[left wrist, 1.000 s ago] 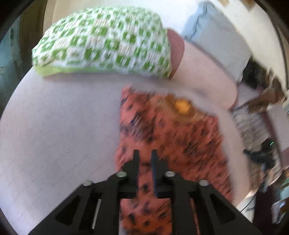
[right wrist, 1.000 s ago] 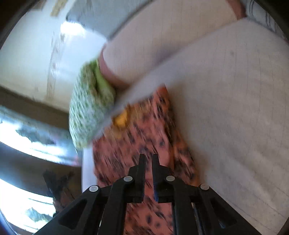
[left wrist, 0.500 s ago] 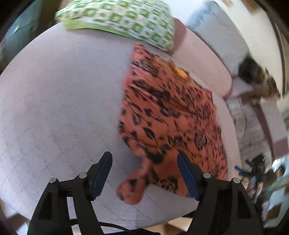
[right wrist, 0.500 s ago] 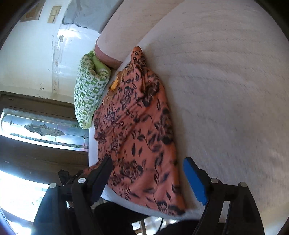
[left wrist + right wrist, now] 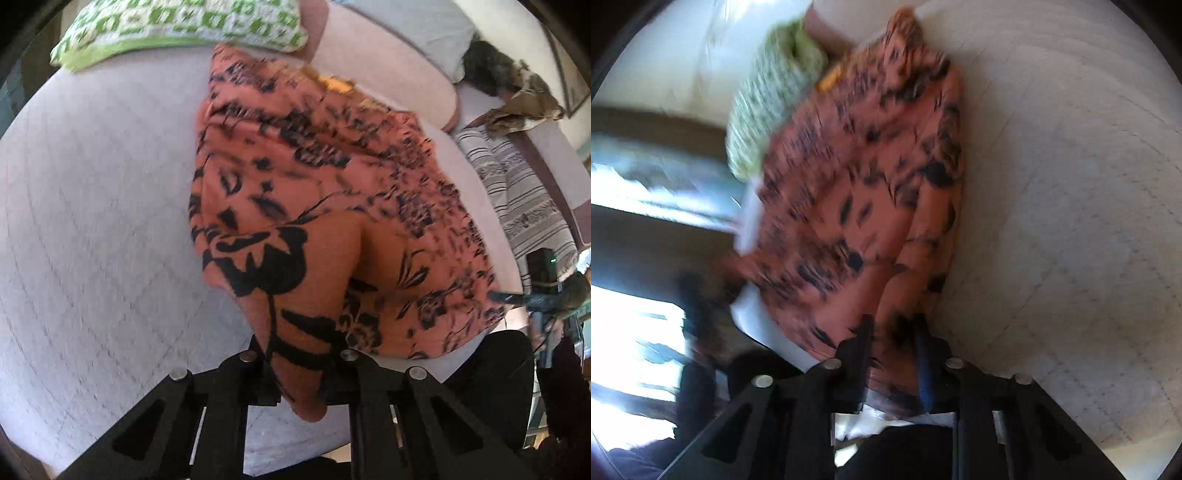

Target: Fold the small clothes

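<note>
Orange garment (image 5: pixel 317 177) with the black leaf print is lying on the pale quilted bed cover (image 5: pixel 92 221), and in the left wrist view its near corner is now bunching up between the black fingers of the left gripper (image 5: pixel 297 373). Half a second ago those jaws were standing wide with that corner lying loose between them; they have just been closing and are now clamping the cloth, a fold of it spilling down past the fingers. The garment is filling far more of this view than before, and it is blurring. Beyond it, the green and white patterned pillow (image 5: pixel 177 29) is sitting at the top edge, touching the garment's far end, and a striped cloth (image 5: pixel 517 184) is lying off to the right.

Over in the right wrist view, everything is smearing. The right gripper (image 5: pixel 892 354) is pinching the garment's (image 5: pixel 857 192) other near corner: the fingers, spread wide half a second ago, have just been closing, and orange cloth is sitting squeezed between them at the bed cover's (image 5: pixel 1071 221) near edge. The pillow (image 5: pixel 768 110) is showing as a green blur at the garment's far end, closer to frame centre than before, with bright windows on the left.
</note>
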Demonstrator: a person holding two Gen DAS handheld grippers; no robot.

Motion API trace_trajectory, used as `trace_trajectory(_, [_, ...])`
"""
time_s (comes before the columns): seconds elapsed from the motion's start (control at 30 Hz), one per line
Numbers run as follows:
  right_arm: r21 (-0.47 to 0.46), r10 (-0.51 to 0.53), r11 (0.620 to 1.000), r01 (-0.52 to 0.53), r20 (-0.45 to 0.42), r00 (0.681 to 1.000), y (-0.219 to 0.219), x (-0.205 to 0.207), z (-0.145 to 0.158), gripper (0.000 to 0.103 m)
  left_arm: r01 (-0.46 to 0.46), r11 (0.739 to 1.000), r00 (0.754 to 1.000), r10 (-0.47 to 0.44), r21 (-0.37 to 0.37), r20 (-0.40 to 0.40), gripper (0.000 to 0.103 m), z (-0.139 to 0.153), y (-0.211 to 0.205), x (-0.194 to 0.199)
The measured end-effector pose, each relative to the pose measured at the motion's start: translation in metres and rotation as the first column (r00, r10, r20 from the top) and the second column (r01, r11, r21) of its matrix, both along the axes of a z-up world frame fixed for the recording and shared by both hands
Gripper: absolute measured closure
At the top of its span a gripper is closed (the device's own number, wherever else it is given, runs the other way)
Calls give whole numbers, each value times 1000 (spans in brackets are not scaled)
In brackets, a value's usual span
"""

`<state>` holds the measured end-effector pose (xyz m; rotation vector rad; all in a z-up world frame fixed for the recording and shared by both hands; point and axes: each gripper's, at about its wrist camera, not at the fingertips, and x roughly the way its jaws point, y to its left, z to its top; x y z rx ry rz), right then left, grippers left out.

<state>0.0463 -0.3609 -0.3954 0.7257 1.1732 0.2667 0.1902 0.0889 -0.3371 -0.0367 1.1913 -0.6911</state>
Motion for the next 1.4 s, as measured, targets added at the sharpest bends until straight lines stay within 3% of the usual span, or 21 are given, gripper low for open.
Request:
trace_trajectory(0.03, [-60,29,998,-29,-10,1000,9,4,2,83,6,1000,1000,-6,-4,8,92,4,-1,1])
trace_trajectory(0.1, [-78,45,996,-45,-2,999,12,9,14,93,17,999,1000,-16,-33,1,93,12,-5,5])
trace_trajectory(0.3, [-61,22,998,-10,207,978,-3,40,94,95,29,994,999,-28,-103,15,93,48,-4,35])
trace_trajectory(0.47, [-63,-118,987,150,358,926,-48,106,153,98,19,989,999,-14,-147,35,93,83,-22,114])
trace_trajectory(0.57, [-29,-246,960,279,393,886,-88,165,166,98,-29,989,998,37,-144,47,93,92,-44,182])
trace_trajectory(0.6, [-51,-272,947,317,399,876,-96,186,166,98,-53,991,997,60,-126,56,93,91,-54,204])
trace_trajectory(0.67, [-133,-286,927,352,359,888,-104,223,155,98,-86,992,995,90,-96,46,93,81,-68,231])
trace_trajectory(0.77, [-85,-206,967,239,290,935,-86,240,127,94,-96,992,995,97,-81,13,93,55,-80,246])
trace_trajectory(0.87, [-125,-77,986,108,225,971,-52,221,99,94,-125,989,992,124,-80,-18,93,34,-77,245])
trace_trajectory(1.0, [-64,-5,998,14,141,990,-23,162,76,90,-182,977,982,176,-107,-62,93,27,-63,234])
trace_trajectory(1.07, [-28,9,1000,-7,101,995,-10,127,69,71,-180,978,983,176,-102,-44,93,36,-60,226])
trace_trajectory(1.13, [27,-16,1000,14,68,998,-2,94,61,23,-172,979,985,171,-106,-21,93,50,-58,215])
trace_trajectory(1.23, [44,-68,997,66,59,996,5,68,53,20,-166,980,986,168,-110,7,93,66,-57,203])
trace_trajectory(1.37, [16,-115,993,116,-28,993,32,86,16,22,-170,980,985,172,-105,9,93,74,-54,191])
trace_trajectory(1.4, [19,-100,995,100,-31,995,43,92,7,36,-171,980,985,173,-100,9,93,75,-53,188])
